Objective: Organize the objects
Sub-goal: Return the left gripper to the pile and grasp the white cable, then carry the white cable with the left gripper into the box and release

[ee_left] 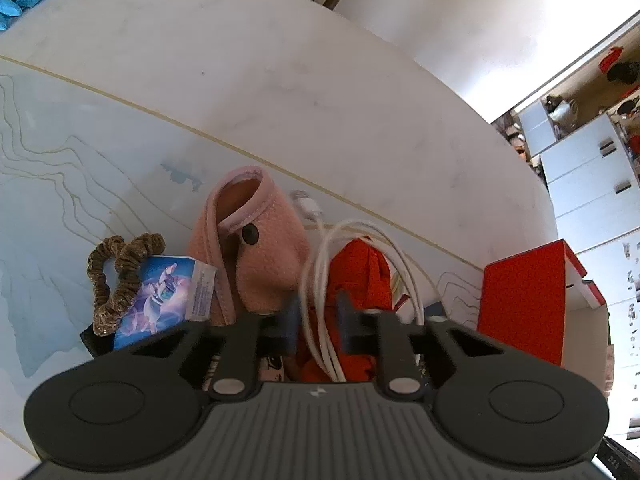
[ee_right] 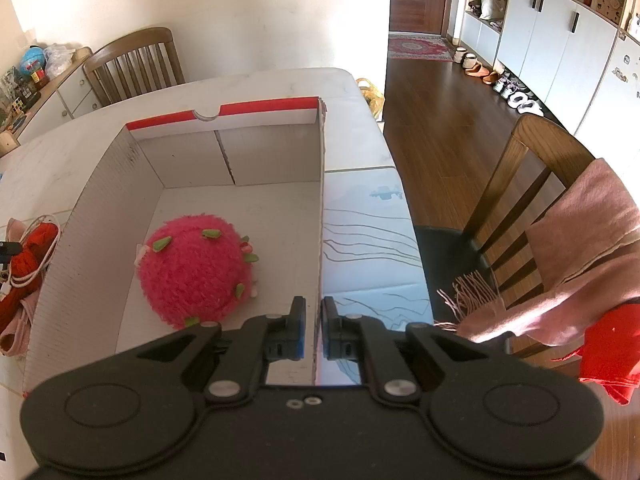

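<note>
In the left wrist view, a brown knitted scrunchie (ee_left: 120, 276) lies at the far left of a small pile, looped and ribbed, touching a glossy blue card packet (ee_left: 160, 300) printed with a pale figure. Next to the right stands a soft pink fleece pouch (ee_left: 256, 248) with a dark snap button, its mouth open toward the far side. The left gripper (ee_left: 318, 320) hangs directly over the pile with its jaws parted; a coiled white cable (ee_left: 360, 256) passes between them, and I cannot tell whether the fingers touch it. The cable's plug end lies on the far side of the pouch. Under the coil sits a crumpled red fabric piece (ee_left: 360, 276), whose near part is hidden by the gripper body. All rest on a pale blue mat with contour lines (ee_left: 60, 184) over the white marble-look surface (ee_left: 280, 64). At the far right stands the red outer wall of a cardboard box (ee_left: 524, 300), cut off by the gripper.

In the right wrist view, the same open box (ee_right: 100, 184) shows its plain white corrugated inside, and a fuzzy pink dome-shaped hat with green leaf tabs (ee_right: 196, 272) sits on its floor, left of and just beyond the right gripper (ee_right: 313, 320). That gripper straddles the box's right wall with its jaws nearly closed on the thin edge. At right, a wooden chair (ee_right: 532, 148) carries a fringed pink scarf (ee_right: 580, 248).
</note>
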Demonstrator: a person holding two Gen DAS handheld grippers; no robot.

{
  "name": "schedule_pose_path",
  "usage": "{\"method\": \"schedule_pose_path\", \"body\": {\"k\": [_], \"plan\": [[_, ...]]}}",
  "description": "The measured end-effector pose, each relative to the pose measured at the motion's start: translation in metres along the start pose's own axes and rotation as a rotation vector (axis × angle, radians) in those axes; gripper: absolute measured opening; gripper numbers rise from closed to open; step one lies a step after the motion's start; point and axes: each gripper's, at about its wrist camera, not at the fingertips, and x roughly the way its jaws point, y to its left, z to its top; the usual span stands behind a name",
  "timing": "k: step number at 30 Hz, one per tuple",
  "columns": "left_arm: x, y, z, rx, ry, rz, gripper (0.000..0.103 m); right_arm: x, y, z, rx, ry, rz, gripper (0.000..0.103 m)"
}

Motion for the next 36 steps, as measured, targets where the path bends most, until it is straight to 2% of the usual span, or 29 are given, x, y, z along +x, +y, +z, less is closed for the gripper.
{"method": "schedule_pose_path", "body": {"k": [3,10,19,26,36], "plan": [[-0.006,0.000,-0.003,0.000,-0.030,0.000,0.007,0.000,0.000,0.000,-0.001,0.000,0.000,0.007],[-0.022,-0.006,-0.012,0.037,-0.077,-0.020,0.006,0.001,-0.001,0.000,-0.001,0.000,-0.001,0.007],[-0.066,-0.032,-0.020,0.125,-0.137,-0.112,0.005,0.001,-0.001,-0.001,-0.004,-0.002,-0.004,0.007],[-0.090,-0.065,-0.032,0.191,-0.140,-0.202,0.005,0.001,0.001,-0.001,-0.012,-0.002,-0.009,0.007],[-0.107,-0.138,-0.053,0.358,-0.120,-0.320,0.005,0.002,0.003,0.000,-0.016,-0.004,-0.012,0.006]]}}
